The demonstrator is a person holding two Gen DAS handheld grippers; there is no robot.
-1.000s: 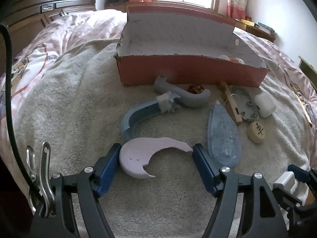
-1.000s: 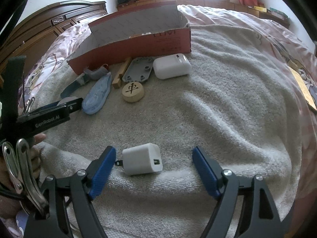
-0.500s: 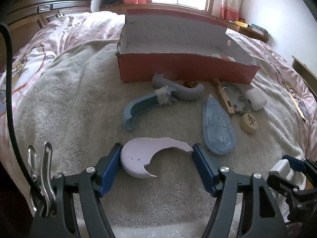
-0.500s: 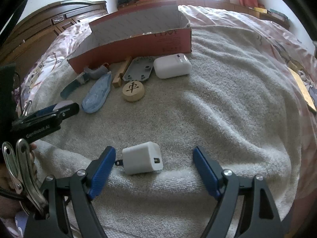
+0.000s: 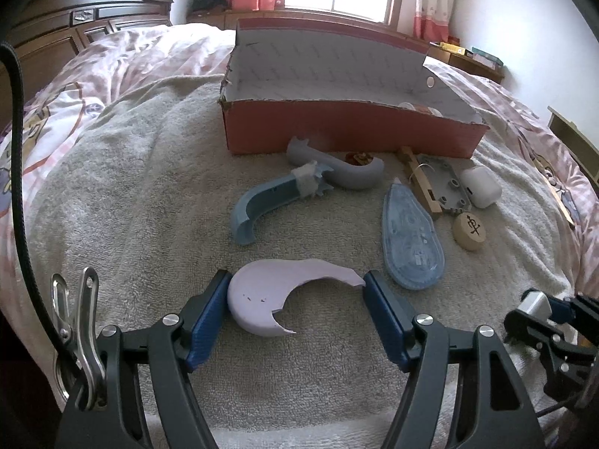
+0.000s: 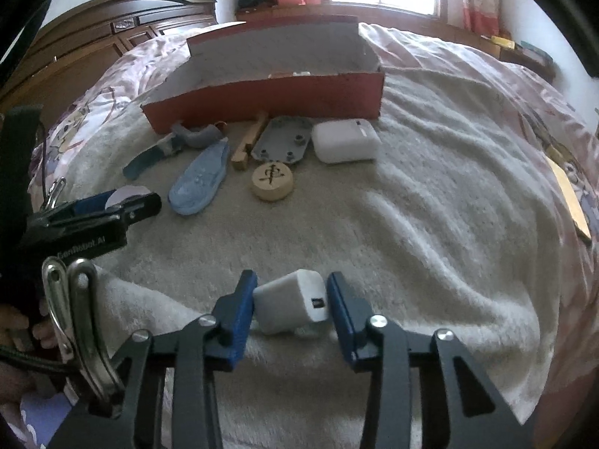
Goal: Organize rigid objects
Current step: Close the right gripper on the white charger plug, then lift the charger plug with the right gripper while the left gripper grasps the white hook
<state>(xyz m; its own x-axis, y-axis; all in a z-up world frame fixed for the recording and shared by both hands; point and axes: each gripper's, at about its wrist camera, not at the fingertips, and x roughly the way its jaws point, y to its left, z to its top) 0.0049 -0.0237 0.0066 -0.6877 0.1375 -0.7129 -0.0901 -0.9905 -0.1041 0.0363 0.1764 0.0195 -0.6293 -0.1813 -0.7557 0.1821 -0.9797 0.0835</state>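
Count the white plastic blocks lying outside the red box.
2. The white charger cube sits between the right tool's fingers; the white rounded case lies beside the red box. Items inside the box are partly hidden.

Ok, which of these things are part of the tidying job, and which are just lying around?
Job:
- red cardboard box
- lilac crescent-shaped plastic shell, in left gripper
- white cube charger, in right gripper
- round wooden chess piece
- clear blue teardrop case

Lying about:
- beige towel
- pink patterned quilt
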